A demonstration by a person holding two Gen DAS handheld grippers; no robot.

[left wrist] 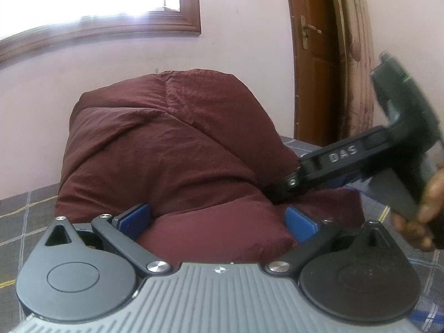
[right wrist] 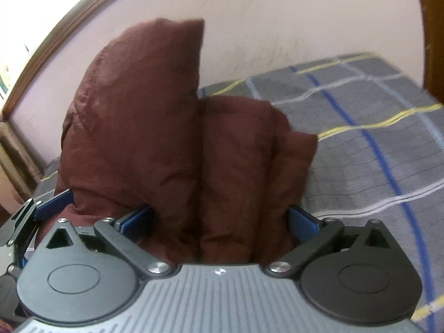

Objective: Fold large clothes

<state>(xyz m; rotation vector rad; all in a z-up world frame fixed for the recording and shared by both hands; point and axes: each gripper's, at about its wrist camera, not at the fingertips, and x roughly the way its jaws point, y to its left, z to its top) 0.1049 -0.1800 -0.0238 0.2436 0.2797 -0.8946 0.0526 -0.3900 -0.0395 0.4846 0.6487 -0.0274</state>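
Note:
A puffy maroon jacket (left wrist: 166, 144) is bunched up on the bed and rises against the wall; it also shows in the right wrist view (right wrist: 155, 127). My left gripper (left wrist: 217, 222) has its blue pads wide apart with a thick fold of the jacket filling the gap between them. My right gripper (right wrist: 219, 219) stands the same way, pads wide with bunched jacket between them. In the left wrist view the right gripper (left wrist: 280, 191) comes in from the right, its tips pressed into the jacket. The left gripper's fingertips (right wrist: 55, 199) show at the left of the right wrist view.
The bed has a grey checked sheet (right wrist: 360, 144) with blue, yellow and white lines. A pink wall (left wrist: 244, 41), a wood-framed window (left wrist: 111, 25) and a brown door with a curtain (left wrist: 319, 55) stand behind.

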